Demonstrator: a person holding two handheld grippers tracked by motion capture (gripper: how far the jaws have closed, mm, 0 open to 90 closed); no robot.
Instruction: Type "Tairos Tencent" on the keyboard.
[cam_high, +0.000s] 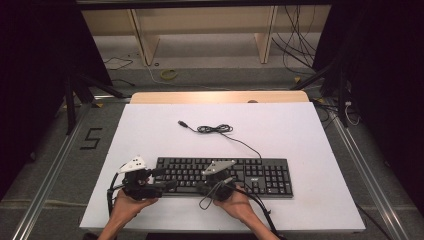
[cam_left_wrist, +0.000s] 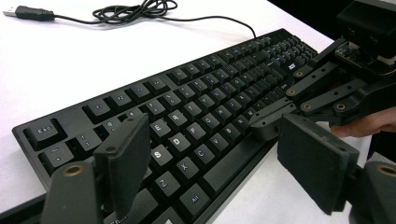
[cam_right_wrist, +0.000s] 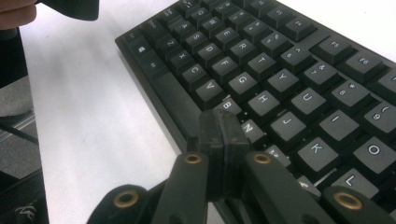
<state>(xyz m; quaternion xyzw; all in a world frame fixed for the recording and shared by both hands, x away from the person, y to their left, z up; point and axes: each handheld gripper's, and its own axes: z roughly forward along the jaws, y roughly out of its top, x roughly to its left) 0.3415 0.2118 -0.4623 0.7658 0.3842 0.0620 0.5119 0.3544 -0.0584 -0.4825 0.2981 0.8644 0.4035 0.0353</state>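
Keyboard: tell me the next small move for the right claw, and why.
Probably a short press straight down. The right claw is shut, jaws pressed together with nothing between them, and its tip hangs over the keyboard near the B and N keys by the front edge; whether it already touches a key is unclear. The left claw is open over the left end, gripping nothing.

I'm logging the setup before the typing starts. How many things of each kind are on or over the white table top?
Black keyboard: 1
Cable with USB plug, loosely coiled: 1
Handheld grippers: 2, the left gripper with jaws open and the right gripper shut with nothing between its jaws, tips at the keys
Total: 4
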